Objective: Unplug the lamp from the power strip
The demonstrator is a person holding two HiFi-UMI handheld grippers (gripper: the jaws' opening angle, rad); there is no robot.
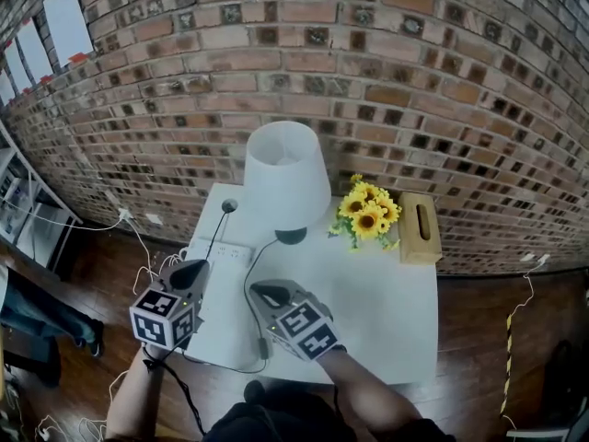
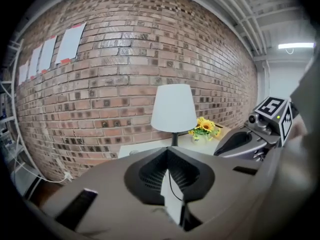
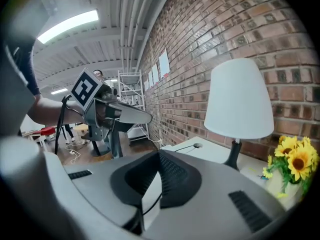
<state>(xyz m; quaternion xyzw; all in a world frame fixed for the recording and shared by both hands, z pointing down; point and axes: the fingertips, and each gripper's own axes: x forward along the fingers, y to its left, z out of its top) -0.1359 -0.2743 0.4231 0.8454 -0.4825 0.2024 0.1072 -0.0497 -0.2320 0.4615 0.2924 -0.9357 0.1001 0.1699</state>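
Left gripper [image 1: 190,273] and right gripper [image 1: 268,293] hover, jaws pressed together on nothing; the left's tip partly hides the white power strip [image 1: 225,251] near the lamp [image 1: 286,178].

I saw rough, matt brick on the wall [image 1: 414,81] — the lamp shade [image 1: 285,178] looked smooth and matt, the table [image 1: 396,320] plain matt white, the tissue box [image 1: 420,228] pale wood, the floor [image 1: 479,339] dark wood.

No word, number or brand can be read anywhere. The cubes on the left gripper [image 1: 190,272] and the right gripper [image 1: 269,293] bear only black-and-white square markers. The white sheets [image 2: 70,43] on the brick wall [image 2: 200,59] show no legible print.
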